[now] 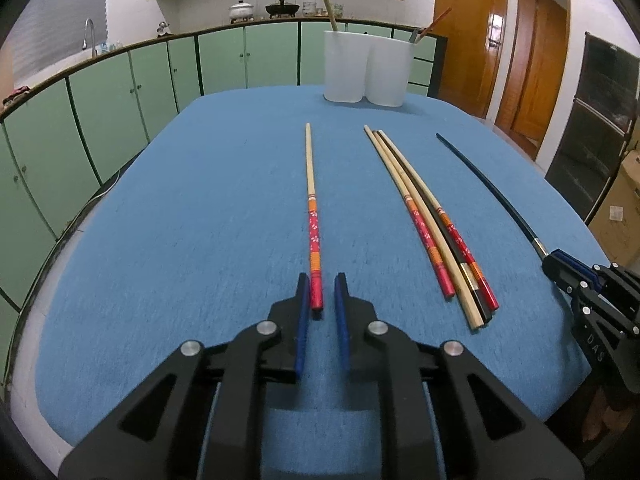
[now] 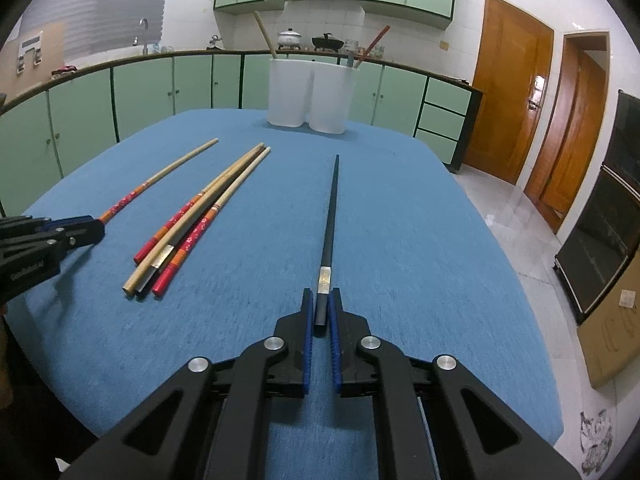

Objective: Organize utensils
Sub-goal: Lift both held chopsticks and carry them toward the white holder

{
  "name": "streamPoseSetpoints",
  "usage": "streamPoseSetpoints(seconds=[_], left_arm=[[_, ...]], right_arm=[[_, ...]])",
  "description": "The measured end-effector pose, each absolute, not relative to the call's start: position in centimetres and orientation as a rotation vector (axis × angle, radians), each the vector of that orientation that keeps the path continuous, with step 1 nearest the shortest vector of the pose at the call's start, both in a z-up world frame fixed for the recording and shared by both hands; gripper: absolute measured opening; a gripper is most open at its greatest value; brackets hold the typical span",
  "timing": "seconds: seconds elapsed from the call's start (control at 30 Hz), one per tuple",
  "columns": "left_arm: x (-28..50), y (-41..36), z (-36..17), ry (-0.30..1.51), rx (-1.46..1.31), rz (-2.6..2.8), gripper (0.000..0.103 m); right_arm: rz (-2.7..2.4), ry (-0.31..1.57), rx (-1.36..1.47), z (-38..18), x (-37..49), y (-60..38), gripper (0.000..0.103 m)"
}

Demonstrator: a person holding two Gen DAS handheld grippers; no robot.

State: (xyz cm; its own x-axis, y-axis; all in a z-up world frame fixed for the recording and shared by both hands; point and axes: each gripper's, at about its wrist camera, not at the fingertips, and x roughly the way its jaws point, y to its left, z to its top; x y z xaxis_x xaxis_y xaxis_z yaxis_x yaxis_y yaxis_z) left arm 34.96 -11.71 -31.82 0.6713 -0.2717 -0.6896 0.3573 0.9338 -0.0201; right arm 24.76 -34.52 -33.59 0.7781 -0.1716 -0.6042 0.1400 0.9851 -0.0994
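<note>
I have the left gripper (image 1: 321, 280) clamped on the red-handled chopstick (image 1: 310, 196), the right gripper (image 2: 320, 294) on the black chopstick (image 2: 330, 216). Both shafts point straight ahead toward the white holder (image 2: 312, 94).

Open cloth (image 2: 400, 216), holder (image 2: 312, 96) seemingly far.

Left gripper (image 1: 322, 280), right gripper (image 2: 320, 296): both clamped.

Utensil holder (image 1: 368, 68) stands at the table's (image 1: 200, 220) far edge. Before it lie, left to right, a single chopstick (image 1: 311, 216), a chopstick bundle (image 1: 432, 224) and a dark chopstick (image 1: 488, 188).
</note>
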Motion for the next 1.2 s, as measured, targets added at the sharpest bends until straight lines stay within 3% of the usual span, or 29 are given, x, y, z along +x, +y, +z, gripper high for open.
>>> streamPoseSetpoints(seconds=[0.33,0.7,0.93,1.2], left_arm=[[33.4,-11.0,-28.4,0.755,0.066,-0.366,0.005],[30.5,-9.5,-20.5,0.656,0.059,-0.400,0.005],[30.4,-9.4,-15.1,0.593,0.069,-0.437,0.005],[32.9,-9.9,-11.8,0.605,0.105,-0.474,0.005]], right_arm=[[-0.142,0.633,-0.014,-30.4,22.5,-34.6,0.007],[-0.096,0.588,0.017,-21.8,19.7,-35.6,0.007],[-0.051,0.580,-0.035,-15.5,20.9,-35.8,0.007],[-0.001,0.651,-0.047,-12.7,24.6,-36.0,0.006]])
